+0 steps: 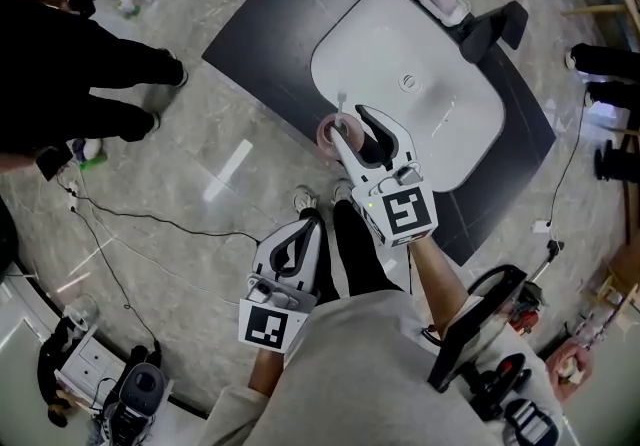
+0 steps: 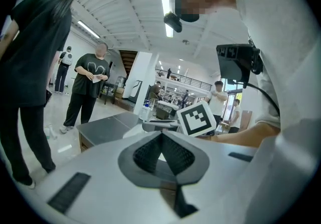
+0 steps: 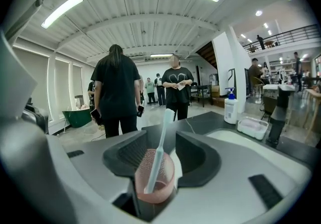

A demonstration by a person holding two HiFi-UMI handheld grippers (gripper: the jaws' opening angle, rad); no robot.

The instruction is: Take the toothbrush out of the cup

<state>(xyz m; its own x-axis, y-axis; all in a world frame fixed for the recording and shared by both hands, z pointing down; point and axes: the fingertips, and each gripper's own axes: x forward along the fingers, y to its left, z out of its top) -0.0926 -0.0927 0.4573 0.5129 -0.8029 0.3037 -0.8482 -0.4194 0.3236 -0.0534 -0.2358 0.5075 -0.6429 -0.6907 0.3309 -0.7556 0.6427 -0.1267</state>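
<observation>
The toothbrush (image 3: 159, 150) is found leaning in the pink cup (image 3: 156, 180) at the basin's (image 1: 430, 124) near left rim, between the right gripper's (image 3: 161, 137) spread jaws, untouched. The left gripper's (image 2: 161, 140) jaws are pressed together, empty. It is judged light, stiff and slippery, so a hold on the upper handle is advised.

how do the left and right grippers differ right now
Jaws: the left gripper is shut with nothing in it, while the right gripper stands open.
Place: the left gripper is held back by the person's body, over the floor. The right gripper reaches to the counter edge beside the sink, its jaws either side of the pink cup, which holds the toothbrush.
Shared: both are the same white hand-held type.
</observation>
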